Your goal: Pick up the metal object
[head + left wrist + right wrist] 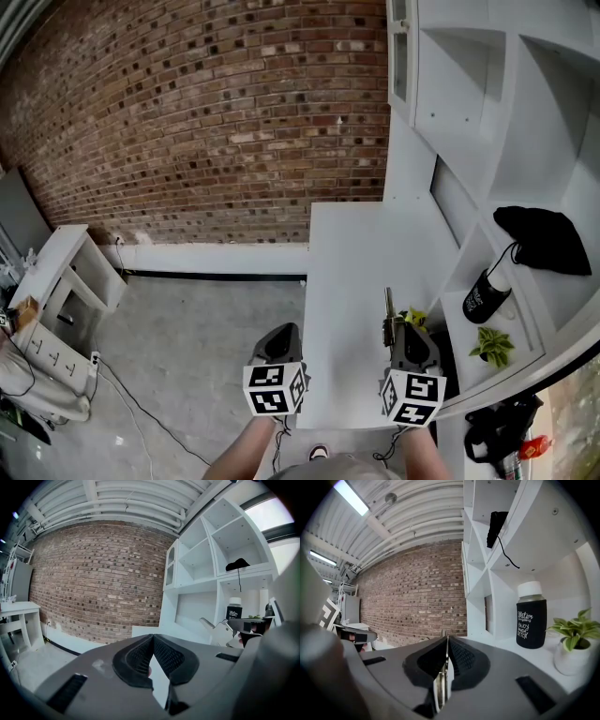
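Observation:
The metal object (388,312) is a thin, flat brass-coloured piece. It sticks out forward from my right gripper (401,330), which is shut on it above the white table (352,281). In the right gripper view the metal object (442,677) shows edge-on, pinched between the black pads (464,660). My left gripper (281,339) hovers at the table's left edge, held up off the surface. In the left gripper view its pads (168,657) meet at the tips with nothing between them.
A white shelf unit (487,122) rises at the right. Its lower shelf holds a black water bottle (487,296) and a small potted plant (493,345); a black cloth (544,239) lies above. A brick wall (206,122) stands behind, with a white side table (66,272) at the left.

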Available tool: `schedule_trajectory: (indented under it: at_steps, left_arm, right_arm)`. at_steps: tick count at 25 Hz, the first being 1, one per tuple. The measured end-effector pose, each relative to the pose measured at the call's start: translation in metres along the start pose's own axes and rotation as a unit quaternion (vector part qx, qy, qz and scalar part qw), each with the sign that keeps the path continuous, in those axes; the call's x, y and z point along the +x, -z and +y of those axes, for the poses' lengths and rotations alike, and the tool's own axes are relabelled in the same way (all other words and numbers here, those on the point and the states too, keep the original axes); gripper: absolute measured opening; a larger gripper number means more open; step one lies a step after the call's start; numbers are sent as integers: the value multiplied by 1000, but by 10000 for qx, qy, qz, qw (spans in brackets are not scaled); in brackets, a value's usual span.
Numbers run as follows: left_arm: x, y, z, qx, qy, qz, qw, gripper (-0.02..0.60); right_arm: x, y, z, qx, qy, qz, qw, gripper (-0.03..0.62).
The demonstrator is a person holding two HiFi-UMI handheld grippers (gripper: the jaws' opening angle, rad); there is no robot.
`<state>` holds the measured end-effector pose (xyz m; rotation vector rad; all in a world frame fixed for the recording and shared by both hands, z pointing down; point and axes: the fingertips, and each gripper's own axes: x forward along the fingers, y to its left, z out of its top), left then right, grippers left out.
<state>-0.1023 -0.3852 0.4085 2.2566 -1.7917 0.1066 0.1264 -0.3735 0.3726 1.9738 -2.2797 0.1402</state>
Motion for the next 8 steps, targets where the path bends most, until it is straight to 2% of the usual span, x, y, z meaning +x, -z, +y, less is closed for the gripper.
schedule_trajectory:
  at_steps: [8]
  left_arm:
    - [-2,4,2,-16,-29,24,10000,11]
  right_arm:
    - [-1,3,0,38,-1,30,10000,8]
